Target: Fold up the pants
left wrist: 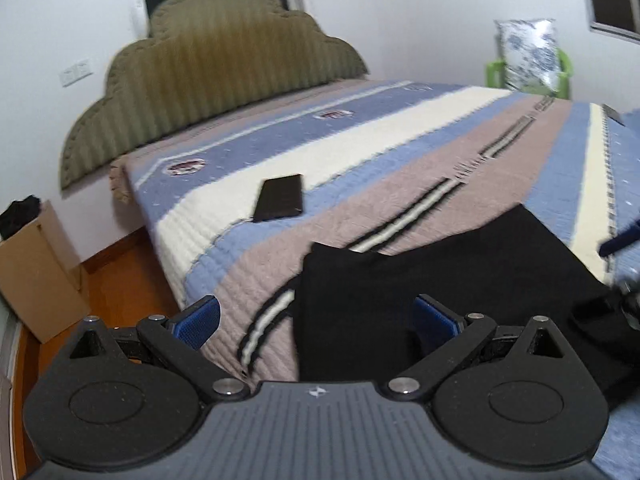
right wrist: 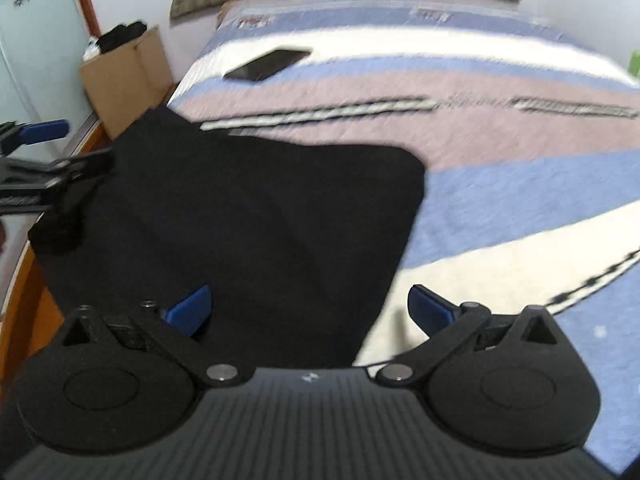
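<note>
Black pants lie folded in a flat, roughly square shape on the striped bedspread. My left gripper is open and hovers over their left edge. One blue fingertip is above the bedspread and the other above the cloth, with nothing held. In the right wrist view the pants fill the middle. My right gripper is open over their right edge, its left pad above the cloth and its right pad above the bedspread. A blue finger of the left gripper shows at the far left.
A dark phone lies on the bed beyond the pants. A padded headboard stands at the far end. A cardboard box sits on the wooden floor beside the bed. A green chair holds a patterned cushion.
</note>
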Motion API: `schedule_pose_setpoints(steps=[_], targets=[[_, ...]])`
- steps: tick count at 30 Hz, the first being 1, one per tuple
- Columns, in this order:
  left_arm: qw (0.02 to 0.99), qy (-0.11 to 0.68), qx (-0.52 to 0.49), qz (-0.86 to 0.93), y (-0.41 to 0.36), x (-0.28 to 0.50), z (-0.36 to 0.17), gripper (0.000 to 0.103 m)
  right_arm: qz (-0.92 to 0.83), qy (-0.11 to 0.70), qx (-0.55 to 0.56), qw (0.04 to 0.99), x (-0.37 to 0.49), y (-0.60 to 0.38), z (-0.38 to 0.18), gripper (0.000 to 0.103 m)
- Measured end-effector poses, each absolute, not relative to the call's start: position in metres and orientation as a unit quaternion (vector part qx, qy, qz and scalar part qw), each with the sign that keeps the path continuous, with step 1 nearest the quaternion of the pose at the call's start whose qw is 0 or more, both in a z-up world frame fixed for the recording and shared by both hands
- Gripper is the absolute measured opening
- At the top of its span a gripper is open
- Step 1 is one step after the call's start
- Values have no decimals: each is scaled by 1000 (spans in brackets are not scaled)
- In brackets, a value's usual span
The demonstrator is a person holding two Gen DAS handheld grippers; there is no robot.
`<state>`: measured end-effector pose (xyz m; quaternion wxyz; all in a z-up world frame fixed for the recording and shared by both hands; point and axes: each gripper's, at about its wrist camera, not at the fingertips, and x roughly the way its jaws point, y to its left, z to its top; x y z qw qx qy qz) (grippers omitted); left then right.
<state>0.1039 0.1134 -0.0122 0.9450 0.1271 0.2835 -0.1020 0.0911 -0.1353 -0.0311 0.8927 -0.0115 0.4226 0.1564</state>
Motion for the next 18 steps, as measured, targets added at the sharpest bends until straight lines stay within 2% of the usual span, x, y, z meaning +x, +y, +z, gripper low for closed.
schedule_pose_setpoints(steps=[8, 15, 18], targets=[[936, 312, 149, -72, 95, 112, -32, 103, 103, 404, 35, 908, 101, -153, -25, 103], [932, 331, 136, -58, 95, 117, -28, 103, 94, 409, 186, 889, 123, -203, -47, 103], [930, 332, 146, -52, 90, 117, -27, 103, 102, 409, 219, 880, 129, -214, -55, 103]])
